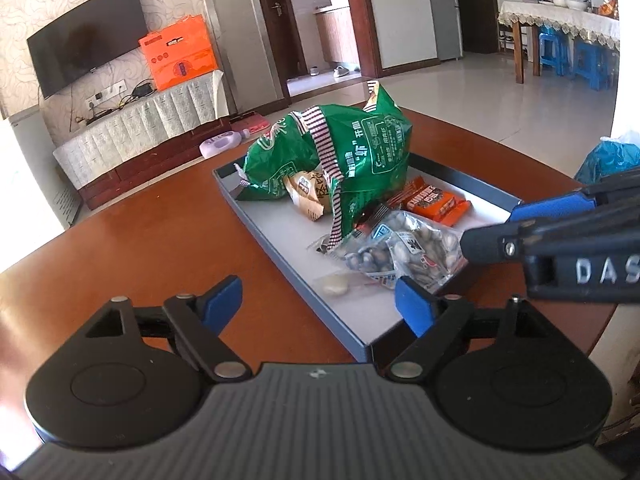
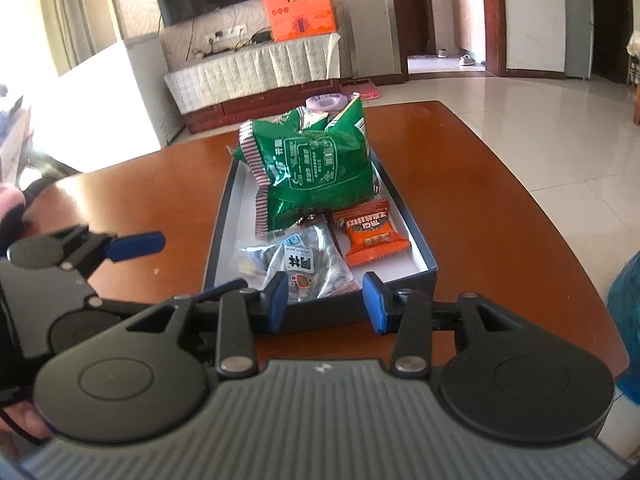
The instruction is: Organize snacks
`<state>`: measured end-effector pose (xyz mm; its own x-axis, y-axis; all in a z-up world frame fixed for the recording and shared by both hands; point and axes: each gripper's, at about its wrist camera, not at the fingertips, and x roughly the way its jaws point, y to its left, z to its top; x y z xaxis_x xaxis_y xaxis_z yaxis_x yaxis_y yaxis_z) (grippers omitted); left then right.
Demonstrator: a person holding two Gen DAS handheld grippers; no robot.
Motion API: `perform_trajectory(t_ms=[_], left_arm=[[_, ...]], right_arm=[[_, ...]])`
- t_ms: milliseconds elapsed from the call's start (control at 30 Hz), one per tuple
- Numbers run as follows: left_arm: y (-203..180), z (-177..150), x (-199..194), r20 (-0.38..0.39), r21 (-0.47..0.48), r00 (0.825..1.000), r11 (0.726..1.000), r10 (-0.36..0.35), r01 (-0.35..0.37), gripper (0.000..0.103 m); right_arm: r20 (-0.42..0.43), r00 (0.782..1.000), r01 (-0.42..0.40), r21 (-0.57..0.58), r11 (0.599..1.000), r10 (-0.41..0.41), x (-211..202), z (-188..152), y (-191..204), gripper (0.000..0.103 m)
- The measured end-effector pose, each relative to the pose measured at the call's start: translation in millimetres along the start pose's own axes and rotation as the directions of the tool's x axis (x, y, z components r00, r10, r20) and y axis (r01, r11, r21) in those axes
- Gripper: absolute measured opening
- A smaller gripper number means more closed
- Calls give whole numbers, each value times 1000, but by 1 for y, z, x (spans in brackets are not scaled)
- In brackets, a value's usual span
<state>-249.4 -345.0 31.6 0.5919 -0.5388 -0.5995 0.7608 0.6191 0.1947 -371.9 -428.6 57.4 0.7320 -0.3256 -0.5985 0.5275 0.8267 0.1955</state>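
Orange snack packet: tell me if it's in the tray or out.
In. The orange snack packet lies flat on the tray floor, beside the green bag.

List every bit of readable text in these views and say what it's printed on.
"DAS": white letters on the black body of the right gripper, cut off at the picture's edge.
"开": white character on the green snack bag; its other print is too small to read.
Orange snack packet: printing upside down and blurred, unreadable.
Clear bag of seeds: label characters too blurred to be sure of.

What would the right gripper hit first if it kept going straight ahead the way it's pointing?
Probably the near end wall of the tray, then the clear packet of seeds just behind it. The right gripper is open and empty; depth is hard to judge.
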Motion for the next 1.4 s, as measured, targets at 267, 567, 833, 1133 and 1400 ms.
perform_trajectory(t_ms=[267, 567, 833, 1133, 1400], left_arm=[[9, -3, -26, 9, -78, 1000, 997, 24, -23, 99], [19, -10, -59, 66, -143, 996, 989, 52, -42, 103], [25, -10, -76, 43, -188, 996, 979, 82, -72, 103], [22, 2, -120, 163, -195, 974, 973, 159, -127, 103], [20, -5, -152, 236, -245, 969, 970, 67, -7, 103]], right_arm=[[113, 993, -47, 98, 994, 35, -28, -1, -1, 77], [144, 989, -59, 96, 994, 45, -47, -10, 8, 82], [104, 993, 58, 12, 998, -59, -67, -20, 30, 83], [132, 975, 190, -85, 978, -178, -98, -34, 39, 83], [117, 965, 254, -173, 952, -236, -103, -42, 48, 83]])
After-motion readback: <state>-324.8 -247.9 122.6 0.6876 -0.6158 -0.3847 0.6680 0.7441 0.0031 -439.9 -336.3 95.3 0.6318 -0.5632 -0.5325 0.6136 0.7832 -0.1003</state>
